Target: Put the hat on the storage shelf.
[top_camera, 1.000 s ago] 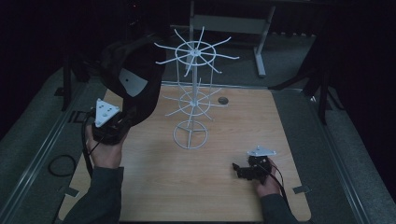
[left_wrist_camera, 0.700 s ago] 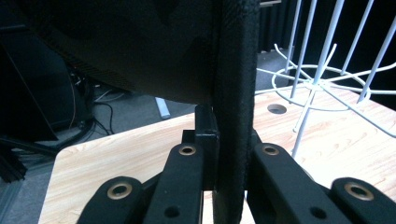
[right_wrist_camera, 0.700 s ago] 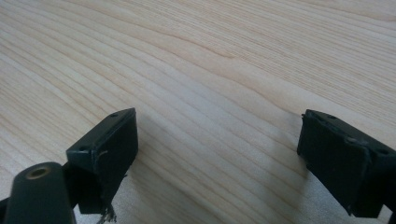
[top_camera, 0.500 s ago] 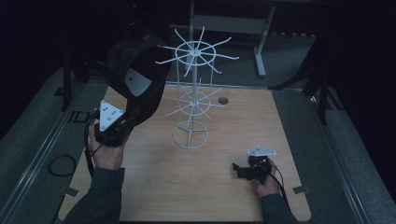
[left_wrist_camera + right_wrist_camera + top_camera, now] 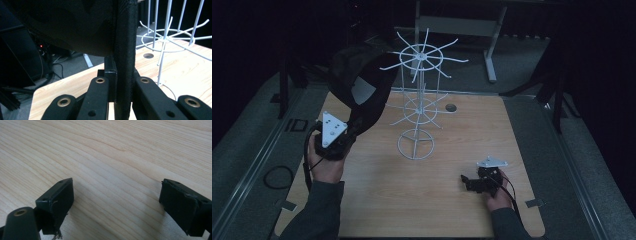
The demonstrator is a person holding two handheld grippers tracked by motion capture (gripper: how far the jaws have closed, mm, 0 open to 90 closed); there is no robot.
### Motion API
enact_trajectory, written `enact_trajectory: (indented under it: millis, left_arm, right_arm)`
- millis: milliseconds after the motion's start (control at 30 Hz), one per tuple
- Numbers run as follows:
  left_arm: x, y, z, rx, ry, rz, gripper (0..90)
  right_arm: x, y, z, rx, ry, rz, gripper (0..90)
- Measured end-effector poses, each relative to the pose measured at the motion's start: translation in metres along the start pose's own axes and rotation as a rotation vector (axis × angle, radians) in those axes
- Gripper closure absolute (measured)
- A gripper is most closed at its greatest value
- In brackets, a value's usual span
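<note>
The left gripper [image 5: 343,136] clamps its jaws on the black fabric cap [image 5: 358,87], held just left of the white wire rack [image 5: 419,102], whose top prongs lie to the right. The right gripper [image 5: 472,181], jaws apart, rests on the wooden surface [image 5: 447,210], near right.

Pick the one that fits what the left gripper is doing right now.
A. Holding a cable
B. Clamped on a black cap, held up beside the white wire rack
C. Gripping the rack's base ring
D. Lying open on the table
B: the left gripper has its jaws shut on the black cap, raised beside the rack.
</note>
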State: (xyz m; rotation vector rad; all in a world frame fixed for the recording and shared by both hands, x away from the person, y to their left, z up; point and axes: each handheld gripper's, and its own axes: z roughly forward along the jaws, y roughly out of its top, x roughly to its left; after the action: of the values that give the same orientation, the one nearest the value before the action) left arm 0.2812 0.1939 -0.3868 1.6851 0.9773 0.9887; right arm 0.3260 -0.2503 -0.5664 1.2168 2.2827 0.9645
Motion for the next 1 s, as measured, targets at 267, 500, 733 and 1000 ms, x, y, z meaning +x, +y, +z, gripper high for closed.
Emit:
enact_trajectory:
  millis: [267, 500, 733, 1000]
  left_arm:
    - [0.000, -0.002, 0.001, -0.020, 0.010, 0.039, 86.4]
    - [0.000, -0.003, 0.003, -0.022, 0.016, 0.050, 86.4]
    - [-0.003, -0.010, 0.009, -0.015, -0.009, 0.062, 86.0]
    - [-0.009, -0.020, 0.016, -0.015, -0.030, 0.104, 85.0]
  right_arm:
    - [0.000, 0.000, 0.000, -0.001, -0.001, -0.001, 12.3]
    - [0.000, 0.000, 0.000, 0.000, 0.000, 0.000, 12.3]
    - [0.000, 0.000, 0.000, -0.001, 0.000, -0.001, 12.3]
    - [0.000, 0.000, 0.000, 0.000, 0.000, 0.000, 12.3]
